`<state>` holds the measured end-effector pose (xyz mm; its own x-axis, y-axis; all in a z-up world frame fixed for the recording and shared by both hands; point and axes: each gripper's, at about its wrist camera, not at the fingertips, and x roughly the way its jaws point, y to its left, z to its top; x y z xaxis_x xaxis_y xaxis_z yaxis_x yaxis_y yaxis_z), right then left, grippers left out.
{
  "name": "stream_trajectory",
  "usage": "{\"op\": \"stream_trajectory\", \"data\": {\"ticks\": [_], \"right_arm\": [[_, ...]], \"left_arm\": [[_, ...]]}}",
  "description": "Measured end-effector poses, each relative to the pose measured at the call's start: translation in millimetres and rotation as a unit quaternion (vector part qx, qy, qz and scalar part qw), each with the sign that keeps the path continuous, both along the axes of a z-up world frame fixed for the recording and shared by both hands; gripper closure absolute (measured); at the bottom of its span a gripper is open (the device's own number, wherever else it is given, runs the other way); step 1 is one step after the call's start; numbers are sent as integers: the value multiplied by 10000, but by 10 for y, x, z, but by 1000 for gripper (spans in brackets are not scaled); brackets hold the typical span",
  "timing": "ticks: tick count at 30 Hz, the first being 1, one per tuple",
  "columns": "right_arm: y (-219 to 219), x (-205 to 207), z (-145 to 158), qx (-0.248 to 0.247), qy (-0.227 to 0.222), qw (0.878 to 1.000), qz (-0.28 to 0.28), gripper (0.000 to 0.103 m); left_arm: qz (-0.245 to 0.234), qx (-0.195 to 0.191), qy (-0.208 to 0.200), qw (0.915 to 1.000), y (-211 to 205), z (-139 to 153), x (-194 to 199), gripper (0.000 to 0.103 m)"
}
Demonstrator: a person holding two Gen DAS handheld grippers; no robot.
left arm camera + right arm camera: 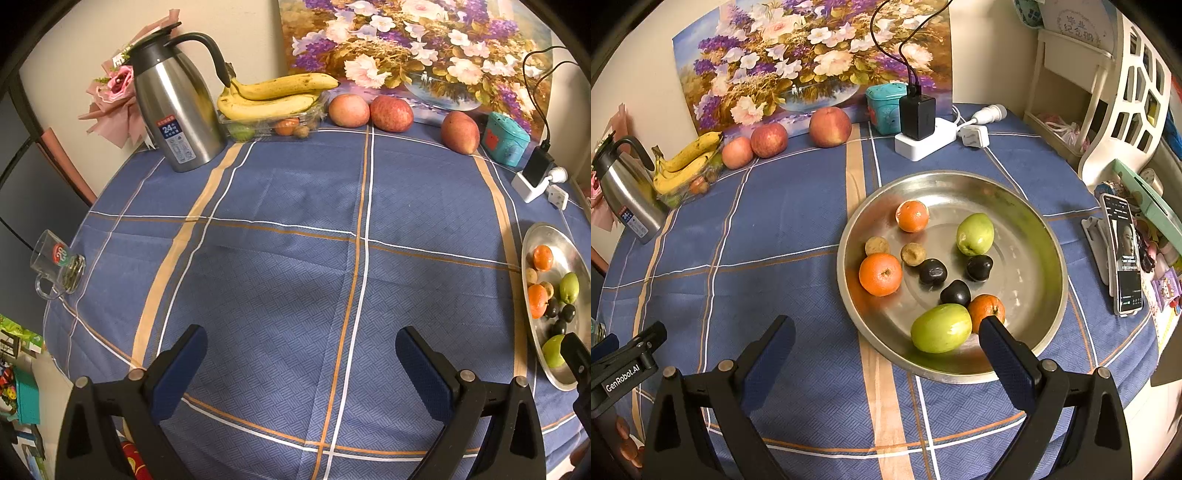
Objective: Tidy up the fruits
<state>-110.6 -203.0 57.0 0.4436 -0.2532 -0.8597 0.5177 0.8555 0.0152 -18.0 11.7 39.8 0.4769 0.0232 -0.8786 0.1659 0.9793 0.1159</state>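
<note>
Jaws wide and empty on both grippers. Right gripper (886, 339) is nearer: green fruit (940, 328) lies in the steel dish (1049, 258) just ahead, between its tips, long axis crosswise. Left gripper (301, 349) hovers over bare bench.

Metal plate (1027, 206), right side: three oranges (880, 274), two green fruits (941, 328), three dark fruits (933, 271), two small brown fruits (913, 254). Far edge: three apples (830, 126), one banana bunch (685, 162), one steel jug (628, 195).
</note>
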Motion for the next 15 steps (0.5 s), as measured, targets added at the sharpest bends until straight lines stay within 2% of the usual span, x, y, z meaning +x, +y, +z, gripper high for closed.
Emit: {"op": "stream_trajectory", "data": {"ticks": [15], "right_arm": [[6, 3, -11, 1, 2, 10000, -10, 3]], "left_arm": [[27, -5, 23, 10000, 17, -13, -1, 0]]}}
